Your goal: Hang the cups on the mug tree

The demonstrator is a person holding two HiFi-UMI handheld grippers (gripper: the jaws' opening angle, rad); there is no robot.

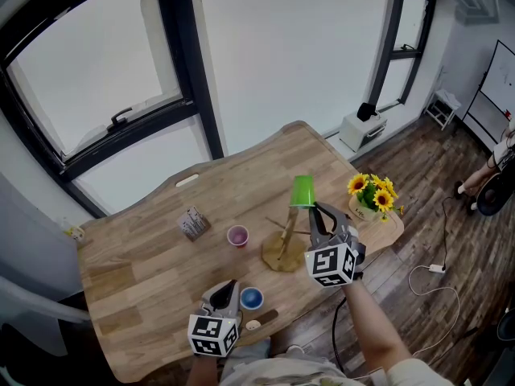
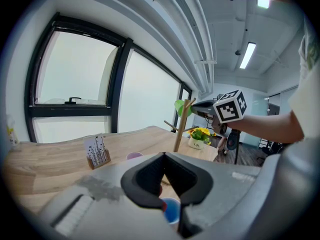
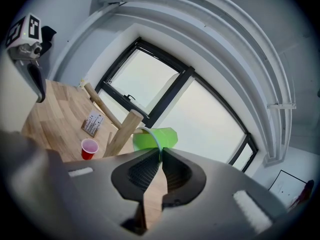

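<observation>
At the left, the left hand-held gripper has its jaws fully together and nothing is between them. It hovers low over the near edge of the bench, and the blue cup stands on the bench just beside its tip, not touched. A little further in stands the pink cup, also upright on the bench and apart from both grippers.

In the middle is the wooden mug tree, with its round foot on the bench. The green cup is in the air at the top of the tree, lying on its side with the mouth turned to the trunk. One peg seems to reach up to its mouth, but whether the peg is already inside I cannot tell.

At the right, the right hand-held gripper is almost closed, and its jaws pinch the thin rim of the green cup.

I judge that the step in hand is hanging the green cup, the first of three. The next move calls for sliding the cup's mouth fully over the peg until it rests there, and only then letting the jaws go apart. If the jaws open too early, the light cup may fall down. After this, the blue and pink cups wait.
</observation>
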